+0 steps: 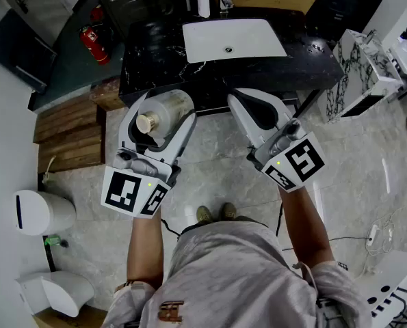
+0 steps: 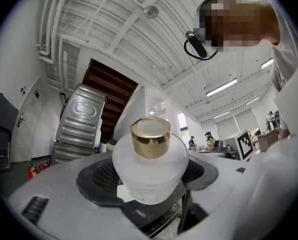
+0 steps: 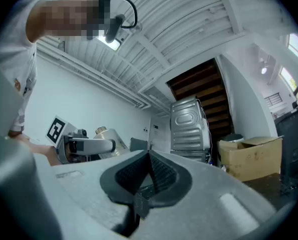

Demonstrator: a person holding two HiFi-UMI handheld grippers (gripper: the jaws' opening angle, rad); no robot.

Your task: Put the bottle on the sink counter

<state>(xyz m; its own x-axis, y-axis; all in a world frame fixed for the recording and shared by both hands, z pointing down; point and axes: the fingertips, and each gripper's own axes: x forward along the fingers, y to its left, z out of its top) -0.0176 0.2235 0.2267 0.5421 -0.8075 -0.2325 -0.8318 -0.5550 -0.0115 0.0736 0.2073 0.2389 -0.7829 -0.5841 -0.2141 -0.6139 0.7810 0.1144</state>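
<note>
The left tongs [image 1: 167, 106] stand wide apart and are clamped on the bottle [image 1: 172, 108], a frosted white one with a gold cap [image 1: 147, 123]. In the left gripper view the dark ribbed pads [image 2: 96, 176] press on the body from 9 and 3 o'clock, and the bottle fills the whole gap between them. The cap points back along the tongs toward the person, so the bottle's base faces 12 o'clock, away from the person. The bottle is up in the air, carried by the tongs alone. From the head view it sits at about 11 o'clock from the person, overlapping the near edge of the black marbled worktop [image 1: 155, 63].

The right tongs [image 1: 239, 101] are closed. In the right gripper view the two pads meet tip to tip with nothing between them, and they touch nothing else. They hover at about 1 o'clock from the person, just beside the left tongs and apart from them, with their tip at the worktop's near edge.

On the worktop, the white basin [image 1: 234, 39] lies at 12 o'clock, and a white bottle with a blue top [image 1: 203, 2] stands behind it near the tap. A red fire extinguisher [image 1: 92, 44] stands at 10 o'clock, off the worktop's left end.
</note>
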